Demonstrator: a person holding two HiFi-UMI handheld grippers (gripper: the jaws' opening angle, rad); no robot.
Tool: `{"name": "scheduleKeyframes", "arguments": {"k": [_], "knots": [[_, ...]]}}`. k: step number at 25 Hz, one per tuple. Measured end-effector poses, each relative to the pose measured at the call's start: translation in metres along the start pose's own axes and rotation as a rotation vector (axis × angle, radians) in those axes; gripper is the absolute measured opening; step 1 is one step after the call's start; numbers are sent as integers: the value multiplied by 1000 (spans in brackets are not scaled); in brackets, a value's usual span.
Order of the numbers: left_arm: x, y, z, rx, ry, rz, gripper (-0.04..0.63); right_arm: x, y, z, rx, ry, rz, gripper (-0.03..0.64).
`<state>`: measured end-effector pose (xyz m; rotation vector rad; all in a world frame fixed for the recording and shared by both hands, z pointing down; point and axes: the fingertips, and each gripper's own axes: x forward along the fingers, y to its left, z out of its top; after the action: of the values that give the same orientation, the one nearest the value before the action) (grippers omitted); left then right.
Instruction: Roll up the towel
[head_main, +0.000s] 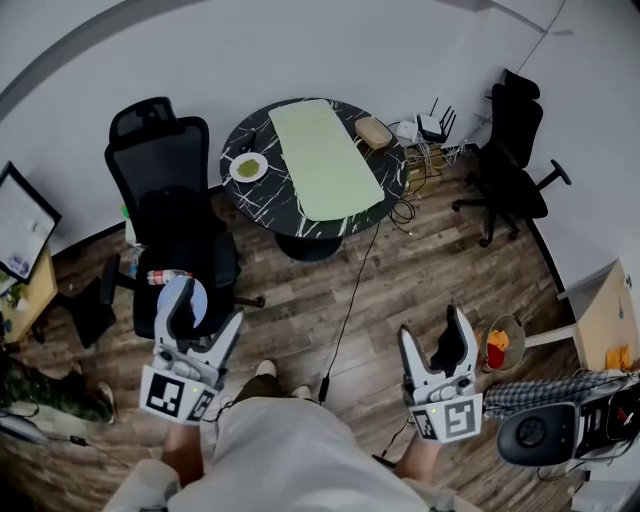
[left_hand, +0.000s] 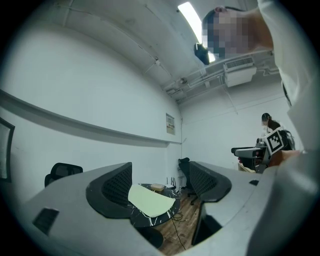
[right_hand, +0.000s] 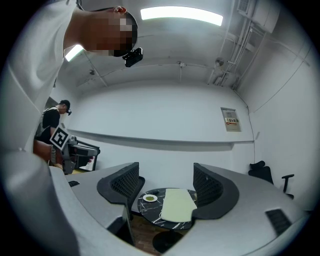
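A pale green towel (head_main: 322, 160) lies flat and unrolled across a round black marble-pattern table (head_main: 254, 135) at the far side of the room. Both grippers are held well short of it, near the person's waist, pointing toward the table. My left gripper (head_main: 207, 308) is open with nothing between its fingers; along its jaws the towel (left_hand: 150, 202) shows far off. My right gripper (head_main: 433, 327) is also open and empty, and the towel (right_hand: 176, 205) on the table (right_hand: 150, 214) is framed between its jaws.
A small white plate (head_main: 248, 167) with something green and a tan object (head_main: 373, 131) share the table. A black office chair (head_main: 170, 220) stands to its left, another chair (head_main: 510, 150) to the right. A black cable (head_main: 350, 290) runs across the wood floor.
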<state>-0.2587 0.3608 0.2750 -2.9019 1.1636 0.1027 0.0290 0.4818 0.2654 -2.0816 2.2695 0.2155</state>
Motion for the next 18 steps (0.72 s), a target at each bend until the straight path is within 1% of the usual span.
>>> {"name": "scheduleKeyframes", "arguments": {"k": [5,9,14,18], "knots": [[13,5,-5,0,5,-3,334,14,-6,-5,1,-3,3,301],[36,17,-14,-8,7,-15,334,35,-10,-15,-1,6,5,301],[93,43,-32,-20,26,-50,334,79,-32,-33,-12,32,-33,301],[155,74,-45,-13,40,-95,334,136,-56,-45,-17,52,-71,301]]}}
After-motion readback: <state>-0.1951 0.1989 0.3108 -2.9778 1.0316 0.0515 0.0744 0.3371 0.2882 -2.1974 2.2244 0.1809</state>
